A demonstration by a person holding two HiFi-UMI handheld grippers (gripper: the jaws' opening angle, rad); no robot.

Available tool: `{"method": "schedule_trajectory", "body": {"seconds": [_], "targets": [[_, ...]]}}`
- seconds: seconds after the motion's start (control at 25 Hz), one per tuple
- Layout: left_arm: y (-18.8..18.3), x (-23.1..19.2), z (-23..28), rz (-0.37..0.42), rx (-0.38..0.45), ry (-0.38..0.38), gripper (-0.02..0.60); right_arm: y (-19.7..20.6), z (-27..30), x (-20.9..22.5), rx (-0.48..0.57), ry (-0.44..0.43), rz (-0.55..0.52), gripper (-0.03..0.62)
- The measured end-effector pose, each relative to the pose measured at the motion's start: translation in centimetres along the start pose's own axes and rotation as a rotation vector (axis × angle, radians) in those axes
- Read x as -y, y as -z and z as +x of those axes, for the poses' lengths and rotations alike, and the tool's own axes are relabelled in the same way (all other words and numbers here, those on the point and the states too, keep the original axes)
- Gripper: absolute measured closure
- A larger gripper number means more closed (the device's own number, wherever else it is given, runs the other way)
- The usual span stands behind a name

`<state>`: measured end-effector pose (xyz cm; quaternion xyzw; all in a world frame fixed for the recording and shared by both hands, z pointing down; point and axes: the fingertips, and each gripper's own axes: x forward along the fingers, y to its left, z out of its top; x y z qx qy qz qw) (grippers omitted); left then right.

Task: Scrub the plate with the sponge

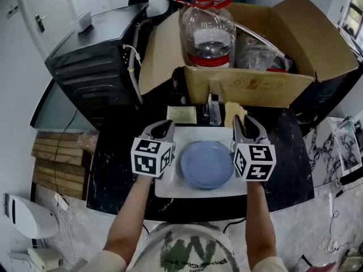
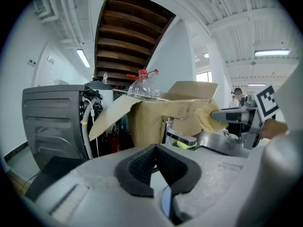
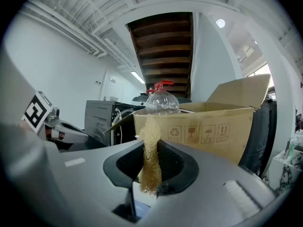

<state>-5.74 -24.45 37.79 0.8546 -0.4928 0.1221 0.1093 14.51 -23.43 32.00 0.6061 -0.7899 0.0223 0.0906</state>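
Note:
A round blue plate [image 1: 206, 164] lies flat on a white tray [image 1: 170, 188] on the black counter. My right gripper [image 1: 241, 123] hovers over the plate's far right rim, shut on a yellow sponge [image 1: 233, 113] that sticks out past its tips. In the right gripper view the sponge [image 3: 150, 160] stands pinched edge-on between the jaws. The left gripper [image 1: 164, 128] hangs over the tray's left side, beside the plate, with its jaws shut and nothing between them. A sliver of the plate [image 2: 165, 200] shows below its jaws.
An open cardboard box [image 1: 249, 84] with a large water bottle [image 1: 207, 33] stands right behind the tray. A faucet [image 1: 212, 109] and a greenish scouring pad [image 1: 181, 114] sit at the tray's far edge. A black appliance [image 1: 96, 61] is at the back left.

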Motion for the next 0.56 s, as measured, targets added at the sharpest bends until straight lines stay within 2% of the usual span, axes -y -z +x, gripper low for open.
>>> {"method": "schedule_trajectory", "body": {"seconds": [0.56], "targets": [[0.25, 0.32, -0.17, -0.001, -0.004, -0.007, 0.581, 0.17, -0.21, -0.05, -0.002, -0.006, -0.012, 0.528]]}}
